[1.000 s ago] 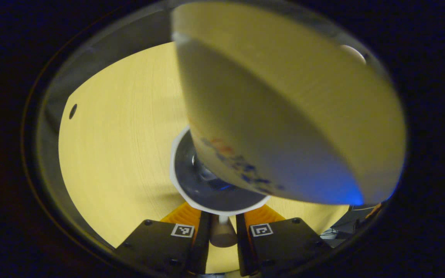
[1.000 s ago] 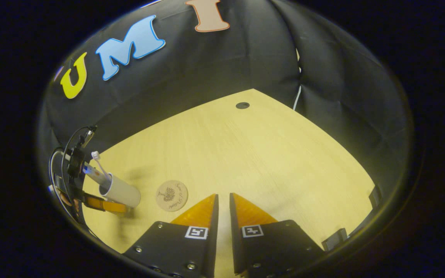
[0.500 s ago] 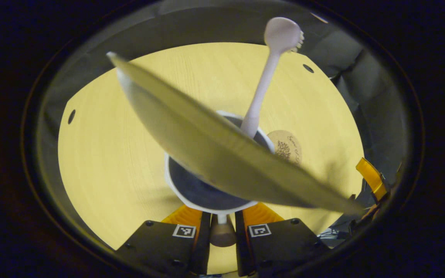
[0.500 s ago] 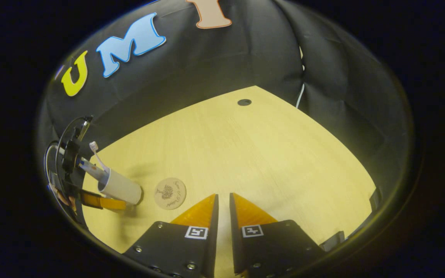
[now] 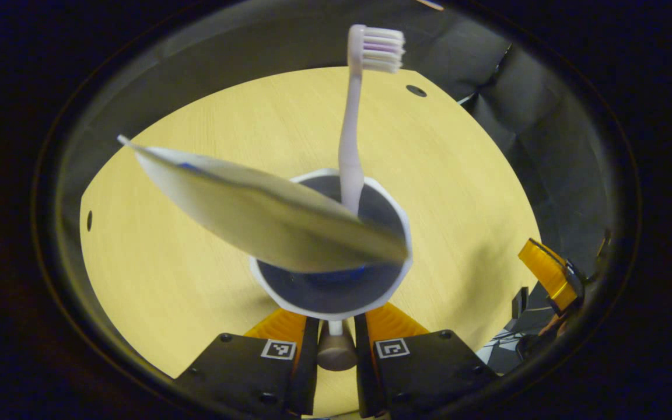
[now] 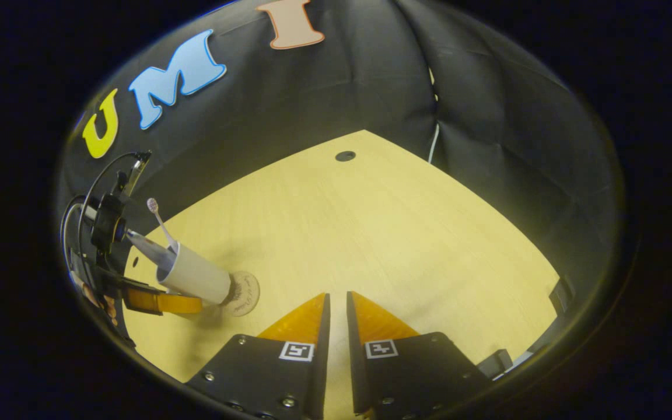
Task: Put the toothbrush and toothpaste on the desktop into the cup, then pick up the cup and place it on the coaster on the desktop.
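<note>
The white cup (image 5: 336,291) holds an upright lilac toothbrush (image 5: 350,146) and a slanting toothpaste tube (image 5: 254,210). The left tongs (image 5: 336,344) clamp its handle, holding it tilted over the round coaster (image 6: 245,293) on the tabletop (image 6: 371,233). The right tongs (image 6: 336,321) hover nearly closed, empty.

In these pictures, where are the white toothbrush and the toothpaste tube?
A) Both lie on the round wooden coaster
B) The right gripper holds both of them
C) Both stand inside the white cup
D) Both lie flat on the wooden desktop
C: in the left gripper view the white toothbrush and the toothpaste tube both stick out of the white cup, which the left gripper grips at its rim.
</note>
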`<state>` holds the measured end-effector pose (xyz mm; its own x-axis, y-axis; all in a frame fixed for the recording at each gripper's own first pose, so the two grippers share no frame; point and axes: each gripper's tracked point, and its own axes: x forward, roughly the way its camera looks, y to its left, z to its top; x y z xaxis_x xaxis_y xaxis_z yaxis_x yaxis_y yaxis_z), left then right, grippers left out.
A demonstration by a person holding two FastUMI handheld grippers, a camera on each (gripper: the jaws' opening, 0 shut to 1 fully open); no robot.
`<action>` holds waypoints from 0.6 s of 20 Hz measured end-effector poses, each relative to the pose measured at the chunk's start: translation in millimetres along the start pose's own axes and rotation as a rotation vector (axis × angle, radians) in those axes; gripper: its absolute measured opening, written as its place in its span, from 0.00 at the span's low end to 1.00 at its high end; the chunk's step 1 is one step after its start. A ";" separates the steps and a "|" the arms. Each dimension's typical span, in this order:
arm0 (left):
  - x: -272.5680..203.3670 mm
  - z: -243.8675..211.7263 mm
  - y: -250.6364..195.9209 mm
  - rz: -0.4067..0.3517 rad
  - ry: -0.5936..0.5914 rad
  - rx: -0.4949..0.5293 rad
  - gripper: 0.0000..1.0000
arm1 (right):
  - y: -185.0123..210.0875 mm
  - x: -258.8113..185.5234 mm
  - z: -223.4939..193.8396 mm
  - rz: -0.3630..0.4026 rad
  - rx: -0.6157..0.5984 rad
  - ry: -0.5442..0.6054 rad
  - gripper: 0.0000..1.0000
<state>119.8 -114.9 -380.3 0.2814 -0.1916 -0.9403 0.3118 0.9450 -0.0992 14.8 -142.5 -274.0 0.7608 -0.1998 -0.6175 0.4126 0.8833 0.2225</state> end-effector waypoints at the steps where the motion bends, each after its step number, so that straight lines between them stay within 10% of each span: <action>1: -1.7 2.6 -3.5 -0.001 0.004 0.013 0.36 | -0.7 -0.9 0.4 -0.007 0.010 0.000 0.18; 12: -14.2 20.3 -5.4 0.061 -0.045 0.092 0.35 | -0.1 -0.8 -2.9 -0.026 0.060 0.004 0.18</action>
<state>132.5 -122.6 -359.8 0.3426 -0.1482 -0.9277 0.3740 0.9274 -0.0101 12.7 -141.1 -275.7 0.7477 -0.2203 -0.6264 0.4614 0.8508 0.2515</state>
